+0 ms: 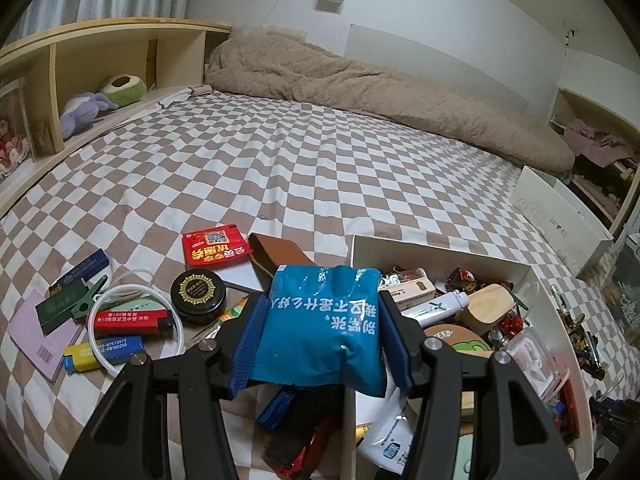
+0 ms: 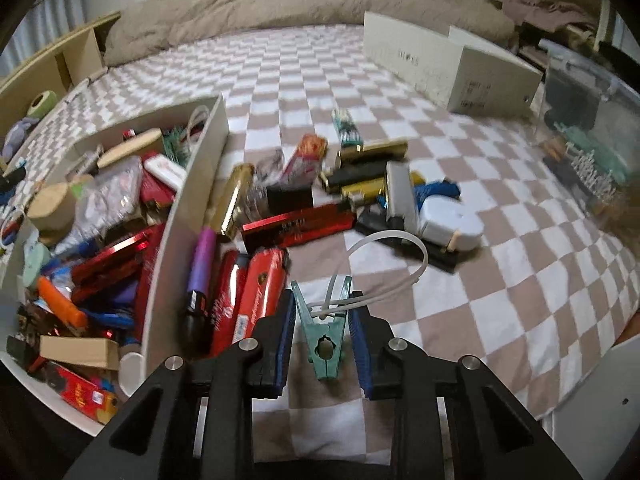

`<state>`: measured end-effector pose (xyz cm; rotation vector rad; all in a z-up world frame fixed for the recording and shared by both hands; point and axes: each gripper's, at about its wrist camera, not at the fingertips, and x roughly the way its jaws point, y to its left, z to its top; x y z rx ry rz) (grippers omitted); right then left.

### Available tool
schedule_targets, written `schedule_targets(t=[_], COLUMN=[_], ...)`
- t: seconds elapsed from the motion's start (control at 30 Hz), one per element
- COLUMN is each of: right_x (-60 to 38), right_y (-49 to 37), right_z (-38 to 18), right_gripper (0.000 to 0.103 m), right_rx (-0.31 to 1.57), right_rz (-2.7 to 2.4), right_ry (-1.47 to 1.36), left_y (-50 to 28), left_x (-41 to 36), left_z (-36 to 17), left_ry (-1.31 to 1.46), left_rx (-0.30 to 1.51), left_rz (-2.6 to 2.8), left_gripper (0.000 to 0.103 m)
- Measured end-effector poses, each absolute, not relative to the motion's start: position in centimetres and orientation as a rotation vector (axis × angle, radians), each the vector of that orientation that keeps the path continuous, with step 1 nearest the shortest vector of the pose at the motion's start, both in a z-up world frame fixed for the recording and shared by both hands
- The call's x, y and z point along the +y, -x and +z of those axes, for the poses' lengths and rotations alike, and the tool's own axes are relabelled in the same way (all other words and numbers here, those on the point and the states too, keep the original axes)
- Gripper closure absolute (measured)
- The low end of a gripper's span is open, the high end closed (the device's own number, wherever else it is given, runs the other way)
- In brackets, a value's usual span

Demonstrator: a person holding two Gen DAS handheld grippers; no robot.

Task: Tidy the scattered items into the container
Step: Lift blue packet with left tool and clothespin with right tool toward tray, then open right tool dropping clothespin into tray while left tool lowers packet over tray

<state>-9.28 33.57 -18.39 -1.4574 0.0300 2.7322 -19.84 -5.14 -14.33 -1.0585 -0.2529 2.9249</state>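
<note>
My left gripper [image 1: 320,312] is shut on a blue snack packet [image 1: 320,328] and holds it above the bed, just left of the white container's wall [image 1: 440,252]. The container is full of mixed small items. My right gripper [image 2: 322,320] is shut on a green clothespin [image 2: 324,332] with a white cable tie loop [image 2: 400,256] caught in it, held above the checkered sheet to the right of the container [image 2: 192,208]. Lighters and small boxes [image 2: 360,184] lie scattered ahead of it.
Left of the container lie a red packet [image 1: 216,246], a black round tin [image 1: 198,294], lighters [image 1: 132,322] and a pink notebook [image 1: 36,328]. A white box lid [image 2: 452,68] and a clear box [image 2: 592,128] stand at the right. A beige blanket [image 1: 360,80] lies along the wall.
</note>
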Motion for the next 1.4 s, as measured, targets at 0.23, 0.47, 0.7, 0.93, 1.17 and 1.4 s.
schedule_targets(t=[0.23,0.47,0.7,0.93,1.17,1.4], right_x=[31.2,26.6,23.3,21.4,20.7,20.7], right_y=[10.3,12.4,16.0,19.8,23.2,24.9], right_z=[-14.9,-12.0,-11.4,-12.2,-12.9,-13.7], right_gripper=[0.076,0.076,0.076,0.076,0.076,0.065], right_rx=[0.162,0.16,0.082,-0.167,-0.255,-0.232], right_rz=[2.87,3.034,3.08,3.02,2.976,2.944], right_ry=[1.362,1.327,1.386,1.392,1.426,1.478], left_y=[19.3,19.0,18.7,18.5,18.6,19.0], left_x=[-4.8,-5.0,-4.2,-3.3,-2.7,-2.7], left_z=[-13.5,-12.8,-12.4,-12.3,-12.3,-12.6], left_ry=[1.008,0.97,0.949,0.936,0.924,0.931], left_rx=[-0.247,-0.336,-0.313,-0.289,-0.324,-0.339], left_rz=[2.928,2.866,2.848,2.82,2.765,2.747], left_gripper=[0.048,0.048,0.048,0.048,0.048,0.048])
